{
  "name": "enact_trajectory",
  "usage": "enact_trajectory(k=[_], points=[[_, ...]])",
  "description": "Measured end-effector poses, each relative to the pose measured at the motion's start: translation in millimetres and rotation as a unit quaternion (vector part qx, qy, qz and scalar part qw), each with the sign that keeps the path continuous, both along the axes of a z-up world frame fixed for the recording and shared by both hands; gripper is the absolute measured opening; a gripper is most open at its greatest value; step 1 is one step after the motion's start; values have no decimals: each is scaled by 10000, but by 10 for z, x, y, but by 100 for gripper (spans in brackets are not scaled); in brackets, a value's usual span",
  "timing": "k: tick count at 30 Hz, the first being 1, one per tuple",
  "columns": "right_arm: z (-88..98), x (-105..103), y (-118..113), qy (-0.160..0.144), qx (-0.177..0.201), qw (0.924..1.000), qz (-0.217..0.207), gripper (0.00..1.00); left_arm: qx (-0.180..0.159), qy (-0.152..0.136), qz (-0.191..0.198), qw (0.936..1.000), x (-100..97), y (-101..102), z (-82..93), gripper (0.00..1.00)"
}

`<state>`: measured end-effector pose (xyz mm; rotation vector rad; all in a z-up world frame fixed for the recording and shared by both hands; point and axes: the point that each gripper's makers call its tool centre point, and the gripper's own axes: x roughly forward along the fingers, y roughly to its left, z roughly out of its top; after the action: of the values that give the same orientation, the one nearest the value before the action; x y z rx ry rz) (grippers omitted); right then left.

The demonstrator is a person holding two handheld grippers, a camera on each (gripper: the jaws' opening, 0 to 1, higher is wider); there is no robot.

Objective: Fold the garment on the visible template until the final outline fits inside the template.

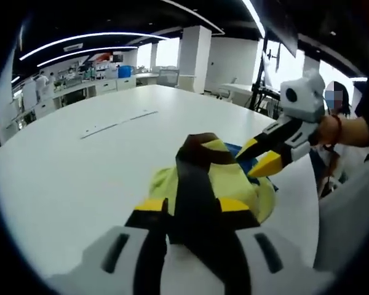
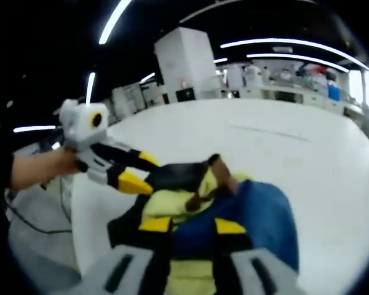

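- One garment (image 1: 234, 184), bunched in a heap on a white desk (image 1: 67, 178) close to the desk's near edge; pale yellow-green cloth crossed by dark brown or black bands, with a blue panel.
- In the right gripper view the garment (image 2: 172, 206) shows its blue part (image 2: 258, 221) on the side nearest the camera and a brown strap (image 2: 220, 169) rising from the middle of the heap.
- Left tongs (image 1: 195, 206): yellow-tipped black jaws closed on a dark band of the garment, which runs up from between the tips over the yellow cloth.
- The same left tongs (image 2: 140, 172) seen in the right gripper view: held by a hand (image 2: 61, 163), tips at the dark edge of the heap.
- Right tongs (image 2: 194, 226): jaws standing a little apart with blue cloth between the yellow tips; whether they pinch it I cannot tell.
- The same right tongs (image 1: 258, 157) in the left gripper view: held by a hand (image 1: 332, 129) wearing a red wrist cord, jaws parted at the tips, touching the garment's far right side over the blue patch (image 1: 237, 149).
- Two thin strips (image 1: 120, 123) lying on the desk toward its far side, well apart from the garment.
- Background: an open room with ceiling light strips, a white pillar and other desks, blurred.
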<state>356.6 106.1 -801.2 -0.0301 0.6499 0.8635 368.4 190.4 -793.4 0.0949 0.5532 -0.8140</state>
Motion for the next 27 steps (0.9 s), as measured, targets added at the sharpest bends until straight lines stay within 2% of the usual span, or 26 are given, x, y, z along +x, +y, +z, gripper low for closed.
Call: enact_trajectory(k=[3, 6, 8, 15, 20, 27], points=[[24, 38, -13, -36, 4, 9999, -94, 13, -6, -60, -105, 9999, -9, -74, 10, 18], [42, 26, 26, 74, 105, 9998, -156, 6, 47, -51, -209, 9998, -26, -113, -7, 14], [-23, 21, 25, 252, 1, 9994, -218, 9, 137, -75, -221, 9996, -23, -101, -27, 13], [-29, 18, 9, 337, -57, 9984, -442, 13, 159, -92, -126, 9998, -7, -78, -16, 11], [-52, 4, -31, 381, -190, 9968, -674, 12, 163, -90, -105, 9998, -6, -71, -9, 10], [-56, 45, -7, 547, 138, 9949, -837, 12, 150, -64, -53, 9999, -10, -71, -14, 6]])
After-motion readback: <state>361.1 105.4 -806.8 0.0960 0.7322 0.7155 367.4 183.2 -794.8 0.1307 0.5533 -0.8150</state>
